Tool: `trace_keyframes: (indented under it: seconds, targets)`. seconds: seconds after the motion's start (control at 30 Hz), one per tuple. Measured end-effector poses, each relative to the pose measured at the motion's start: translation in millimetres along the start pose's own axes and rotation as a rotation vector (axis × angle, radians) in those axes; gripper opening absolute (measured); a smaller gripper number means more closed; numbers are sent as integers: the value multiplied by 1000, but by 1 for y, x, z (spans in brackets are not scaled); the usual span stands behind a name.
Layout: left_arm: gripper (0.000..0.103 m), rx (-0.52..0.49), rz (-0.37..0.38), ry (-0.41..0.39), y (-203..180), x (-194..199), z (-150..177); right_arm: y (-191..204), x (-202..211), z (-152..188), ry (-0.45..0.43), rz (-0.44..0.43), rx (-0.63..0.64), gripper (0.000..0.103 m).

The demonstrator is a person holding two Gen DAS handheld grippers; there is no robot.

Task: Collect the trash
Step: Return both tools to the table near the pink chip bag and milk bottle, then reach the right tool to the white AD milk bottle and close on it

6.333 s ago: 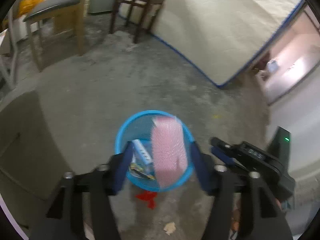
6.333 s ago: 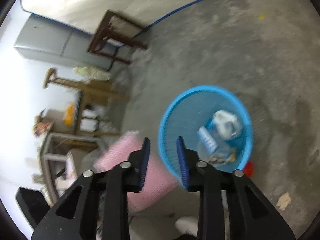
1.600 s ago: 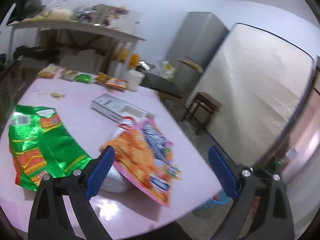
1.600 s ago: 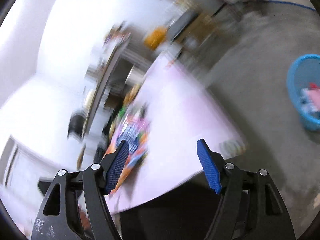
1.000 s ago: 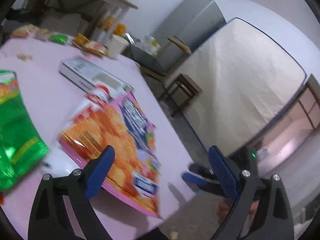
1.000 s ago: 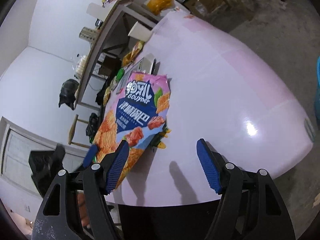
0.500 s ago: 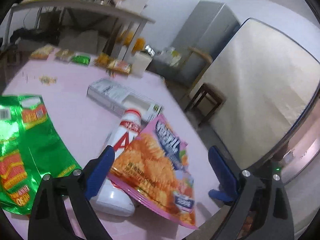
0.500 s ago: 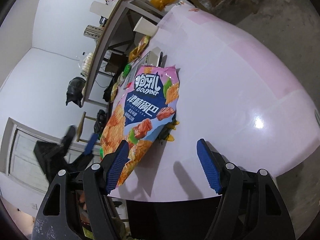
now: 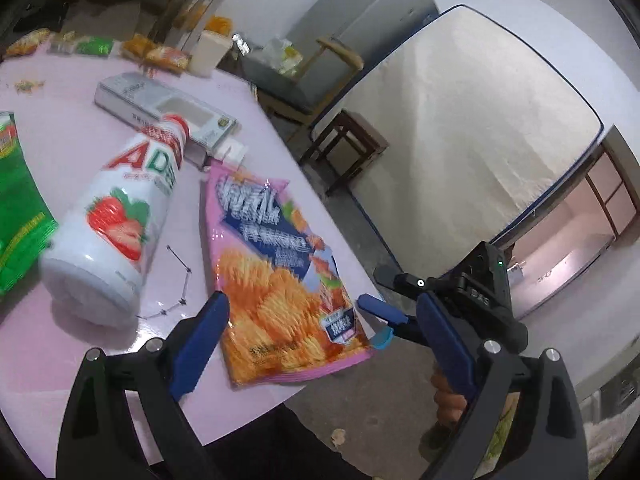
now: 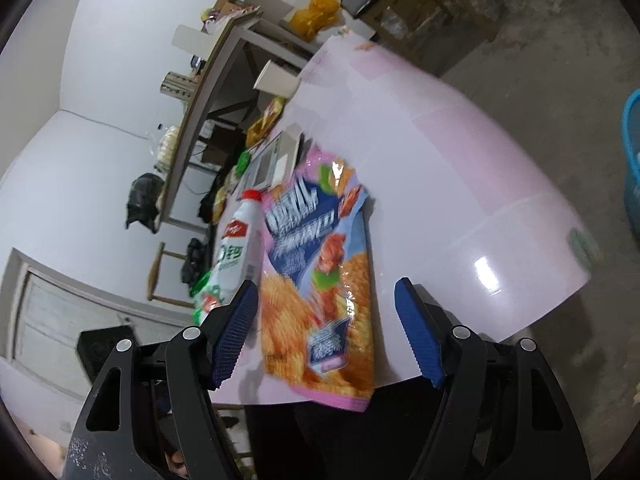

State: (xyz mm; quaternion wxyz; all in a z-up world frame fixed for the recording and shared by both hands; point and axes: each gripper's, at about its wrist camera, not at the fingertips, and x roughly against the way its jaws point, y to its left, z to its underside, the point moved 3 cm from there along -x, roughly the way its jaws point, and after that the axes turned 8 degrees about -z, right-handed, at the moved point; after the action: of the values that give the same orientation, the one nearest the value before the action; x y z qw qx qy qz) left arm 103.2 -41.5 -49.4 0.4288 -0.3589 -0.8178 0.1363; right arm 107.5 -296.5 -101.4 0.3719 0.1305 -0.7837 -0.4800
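A pink and orange chip bag (image 9: 280, 280) (image 10: 320, 280) lies flat at the near edge of the pink table (image 9: 80, 152) (image 10: 460, 180). Beside it lies a white strawberry drink bottle (image 9: 116, 224) (image 10: 236, 248), with a green snack bag (image 9: 16, 208) further left. My left gripper (image 9: 320, 344) is open, its blue pads either side of the bag's near end without touching it. My right gripper (image 10: 326, 336) (image 9: 378, 292) is open too, hovering over the same end from the table's edge. The blue bin (image 10: 632, 160) stands on the floor at the right.
A grey flat box (image 9: 164, 108), a paper cup (image 9: 210, 54) and several small snack packets lie further back on the table. A wooden stool (image 9: 344, 140), a chair and a leaning mattress (image 9: 460, 140) stand beyond it on the concrete floor.
Both grippers have come closer to the chip bag's near end. The left view has swung so the bottle and bag look larger; the right gripper now shows beside the bag.
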Motion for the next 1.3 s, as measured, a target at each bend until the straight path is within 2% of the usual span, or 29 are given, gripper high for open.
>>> trace_keyframes:
  seconds: [0.13,0.23,0.37,0.43,0.5,0.6,0.7,0.87,0.93,1.1,1.2,1.3]
  targets:
    - [92,-19,-74,-112,8,26,-9,7,20,-13,-91,107,74,68]
    - [92,-14,-139,-185,21,42,-20,21,30,-25,-137,140,128,68]
    - [92,-46,-257,-177,34,40,-35,64,20,-46,-109,121,263,68]
    - [92,-73,-310,-145,39,32,-42,96,2,-61,-57,103,372,72]
    - [92,-83,-341,-116,45,29,-48,123,-21,-73,-3,106,474,81]
    - [92,-77,-359,-78,55,14,-57,166,-82,-91,132,142,684,89]
    - [92,-77,-380,-41,61,-2,-64,182,-138,-100,269,178,778,92]
    - [92,-91,-416,-4,66,-16,-71,184,-237,-96,490,307,944,93]
    - [92,-85,-419,-1,68,-16,-72,177,-259,-94,534,352,964,93]
    - [92,-81,-415,0,74,-14,-76,167,-294,-90,608,386,984,92]
    - [92,-80,-409,1,77,-10,-74,166,-295,-96,590,378,949,92]
    - [92,-67,-410,0,82,-5,-72,172,-276,-106,539,315,812,92]
